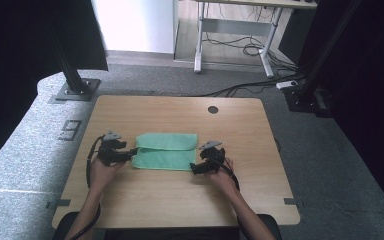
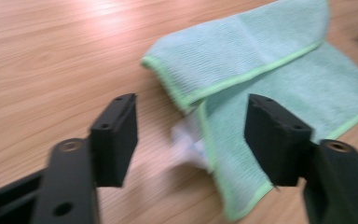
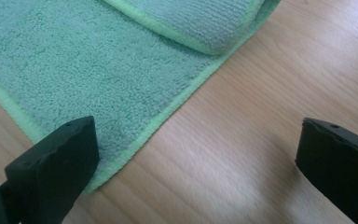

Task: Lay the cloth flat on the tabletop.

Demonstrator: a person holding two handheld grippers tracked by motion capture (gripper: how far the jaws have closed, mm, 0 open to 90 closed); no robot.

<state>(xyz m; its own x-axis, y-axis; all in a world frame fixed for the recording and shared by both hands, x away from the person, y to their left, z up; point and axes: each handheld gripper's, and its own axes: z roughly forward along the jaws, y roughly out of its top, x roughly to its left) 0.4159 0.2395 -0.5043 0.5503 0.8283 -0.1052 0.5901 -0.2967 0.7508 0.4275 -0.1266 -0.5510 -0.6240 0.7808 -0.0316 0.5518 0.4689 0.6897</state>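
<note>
On the wooden bench [image 1: 145, 200], a folded green towel [image 1: 165, 151] lies between our two claws. Our left claw [image 1: 125, 154] sits at the towel's left end, jaws apart and empty, the folded corner just ahead of them. A white patch under that corner is blurred. Our right claw [image 1: 196, 168] gapes wide beside the towel's right edge, holding nothing.

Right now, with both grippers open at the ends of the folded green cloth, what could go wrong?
1. The top fold lies loose on the green cloth; a snagging left gripper could drag it open.
2. The right gripper straddles a corner hem and bare table; closing there may catch only one layer.
</note>
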